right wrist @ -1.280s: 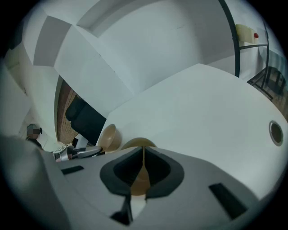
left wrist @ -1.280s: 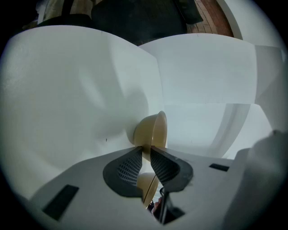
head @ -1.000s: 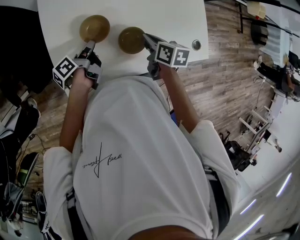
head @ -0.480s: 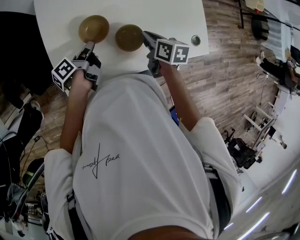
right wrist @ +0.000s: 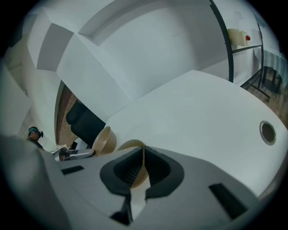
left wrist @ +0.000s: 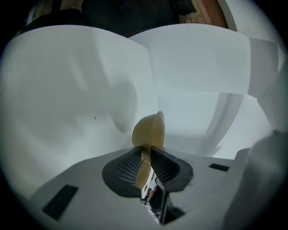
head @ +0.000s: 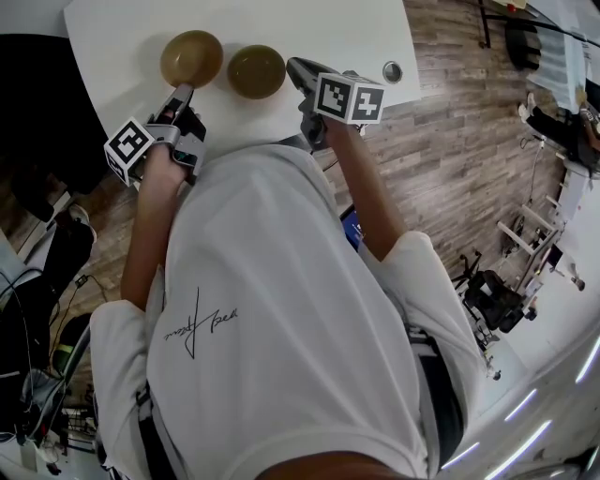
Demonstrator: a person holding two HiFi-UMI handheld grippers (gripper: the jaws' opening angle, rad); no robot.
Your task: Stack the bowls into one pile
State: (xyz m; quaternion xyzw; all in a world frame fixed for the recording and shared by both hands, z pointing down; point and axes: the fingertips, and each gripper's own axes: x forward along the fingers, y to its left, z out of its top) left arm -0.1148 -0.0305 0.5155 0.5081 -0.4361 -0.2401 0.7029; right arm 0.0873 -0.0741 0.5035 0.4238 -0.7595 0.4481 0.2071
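Note:
Two tan bowls stand side by side on the white table (head: 309,28). The left bowl (head: 191,58) has its near rim clamped by my left gripper (head: 180,91), which is shut on it; in the left gripper view the bowl (left wrist: 150,128) shows edge-on, its rim between the pads of the left gripper (left wrist: 146,155). The right bowl (head: 256,71) is held at its right rim by my right gripper (head: 292,67), also shut. In the right gripper view that rim (right wrist: 130,144) sits in the right gripper (right wrist: 142,157), with the left bowl (right wrist: 105,139) just beyond.
A round metal grommet (head: 392,71) is set in the table near its right corner. The table's near edge runs just behind both grippers, with wood floor (head: 450,141) to the right. White wall panels (left wrist: 198,58) rise past the table.
The right bowl stands slightly closer to the left bowl than before. Both grippers keep their grip on the rims, and the view has shifted a little.

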